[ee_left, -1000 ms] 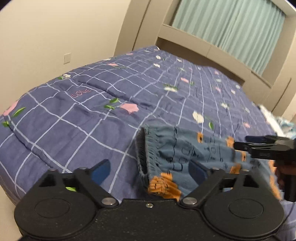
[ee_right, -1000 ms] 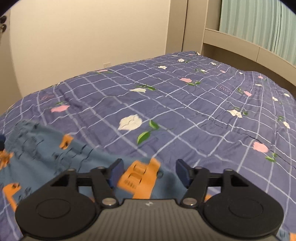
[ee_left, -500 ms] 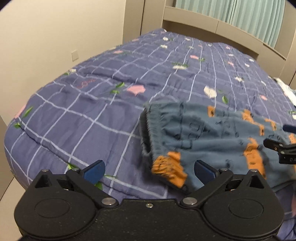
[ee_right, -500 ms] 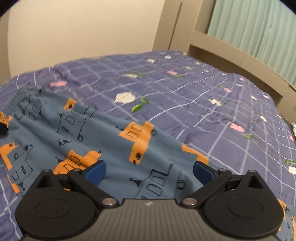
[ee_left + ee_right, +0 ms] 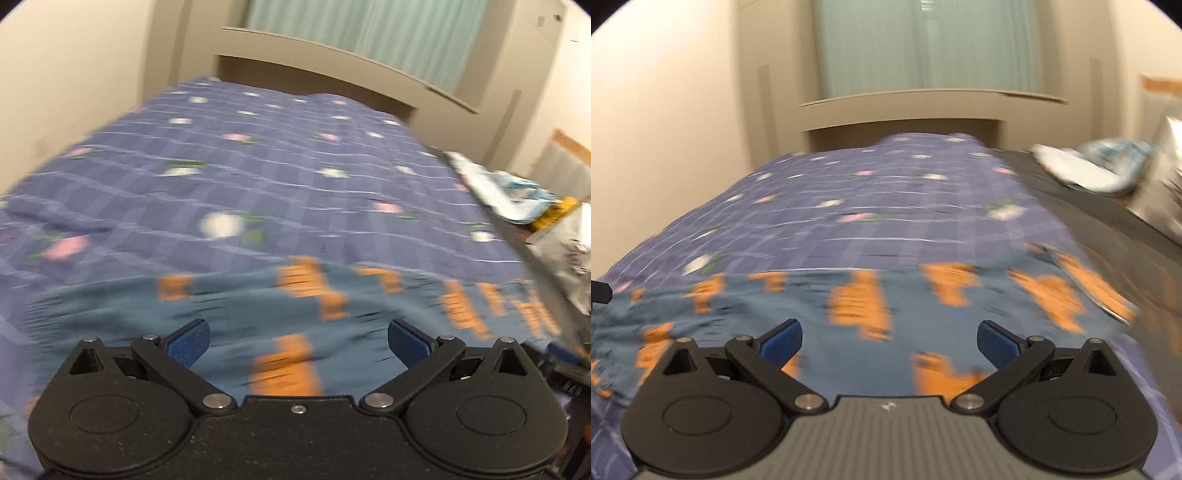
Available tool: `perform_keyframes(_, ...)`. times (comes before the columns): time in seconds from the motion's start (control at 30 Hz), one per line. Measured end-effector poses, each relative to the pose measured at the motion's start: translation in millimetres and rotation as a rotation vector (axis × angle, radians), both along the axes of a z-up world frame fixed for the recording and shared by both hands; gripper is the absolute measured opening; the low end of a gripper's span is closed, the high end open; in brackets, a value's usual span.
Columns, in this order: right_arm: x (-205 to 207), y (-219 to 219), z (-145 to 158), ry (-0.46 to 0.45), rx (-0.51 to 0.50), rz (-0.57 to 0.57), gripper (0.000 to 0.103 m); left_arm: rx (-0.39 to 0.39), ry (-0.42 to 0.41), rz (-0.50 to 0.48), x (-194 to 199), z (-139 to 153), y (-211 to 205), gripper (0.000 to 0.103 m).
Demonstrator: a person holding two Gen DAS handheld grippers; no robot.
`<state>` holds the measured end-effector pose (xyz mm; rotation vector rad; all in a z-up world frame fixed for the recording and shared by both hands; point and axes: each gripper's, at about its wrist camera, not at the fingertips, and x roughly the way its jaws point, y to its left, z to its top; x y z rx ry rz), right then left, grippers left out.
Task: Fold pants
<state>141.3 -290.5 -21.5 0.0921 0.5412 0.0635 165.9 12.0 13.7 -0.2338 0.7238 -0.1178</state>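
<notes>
Both views have swung; blue orange-printed pants [image 5: 295, 306] lie blurred.

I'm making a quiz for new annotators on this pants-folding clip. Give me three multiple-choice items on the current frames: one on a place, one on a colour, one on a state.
1. Where do the pants lie?
A. on the quilt of the bed
B. on a chair
C. on the floor

2. What colour are the printed shapes on the blue pants?
A. white
B. orange
C. red

3. How do the jaws of the left gripper and right gripper stand?
A. both shut on cloth
B. one open, one shut
C. both open

Answers:
1 A, the pants spread over the purple checked quilt.
2 B, orange patches show in both wrist views.
3 C, each pair of blue pads is wide apart with nothing between.
</notes>
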Motion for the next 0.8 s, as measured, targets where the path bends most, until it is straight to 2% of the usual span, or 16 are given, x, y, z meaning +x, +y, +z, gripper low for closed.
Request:
perform_keyframes(0.23, 0.3, -95.2, -9.8, 0.019, 0.094, -0.112, 0.103, -0.043, -0.048, -0.205, 63.1, -13.7, -113.0, 0.102)
perform_keyframes(0.37, 16.4, -143.7, -19.7, 0.087, 0.265, -0.170, 0.103, -0.043, -0.049, -0.295, 96.2, -25.2, -170.2, 0.102)
perform_keyframes(0.47, 25.6, -168.5, -26.7, 0.089, 0.368, -0.168, 0.103, -0.031, -0.039, -0.332, 113.7, -35.0, -202.6, 0.102)
perform_keyframes(0.63, 40.1, -184.7, -31.4, 0.079, 0.464, -0.147, 0.100, 0.012, -0.011, -0.349, 131.3, -57.9, -234.8, 0.102)
perform_keyframes(0.8, 48.0, -192.2, -38.9, 0.076, 0.527, -0.185, 0.093, 0.069, 0.006, -0.348, 135.9, -72.3, -238.4, 0.102)
